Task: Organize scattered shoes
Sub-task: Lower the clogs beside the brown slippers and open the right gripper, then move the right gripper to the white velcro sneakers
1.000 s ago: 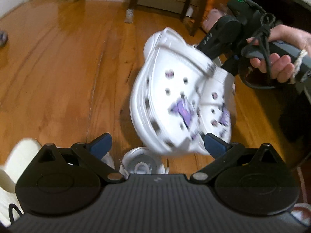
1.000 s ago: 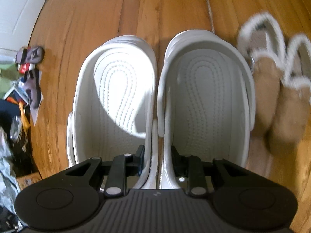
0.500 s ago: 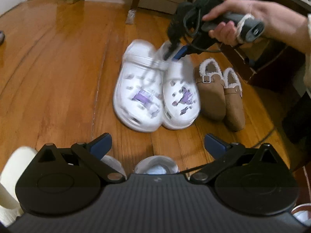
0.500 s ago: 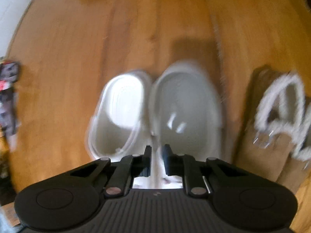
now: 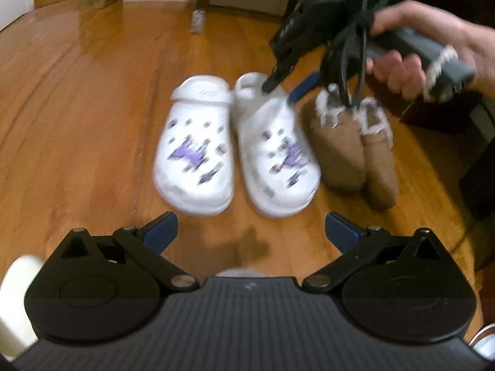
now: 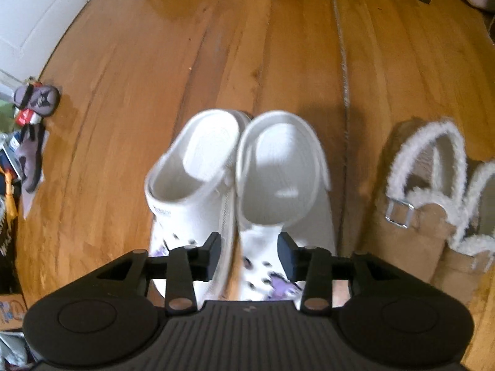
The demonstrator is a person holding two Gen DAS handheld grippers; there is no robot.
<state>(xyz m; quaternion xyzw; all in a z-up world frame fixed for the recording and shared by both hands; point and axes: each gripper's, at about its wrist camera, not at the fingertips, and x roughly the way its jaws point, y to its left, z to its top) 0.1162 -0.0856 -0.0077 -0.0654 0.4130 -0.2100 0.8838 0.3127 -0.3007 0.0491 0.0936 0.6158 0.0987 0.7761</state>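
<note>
The right gripper (image 6: 249,255) has just been opening; its jaws stand partly apart above the white clogs (image 5: 235,151), gripping nothing. The left gripper (image 5: 251,230) gapes wide, empty. The purple-charmed clogs sit paired on the floor (image 5: 92,123), brown fleece-lined slippers (image 5: 355,154) at their 3 o'clock.

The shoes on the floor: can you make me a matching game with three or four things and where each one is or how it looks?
Things:
1. white clogs
2. brown slippers
3. right gripper
4. left gripper

Clues:
A. fluffy white lining, buckle
B. above the clogs' heels, jaws apart
C. purple charms on top
D. wide open, nothing between its fingers

Pairs: 1-C, 2-A, 3-B, 4-D
</note>
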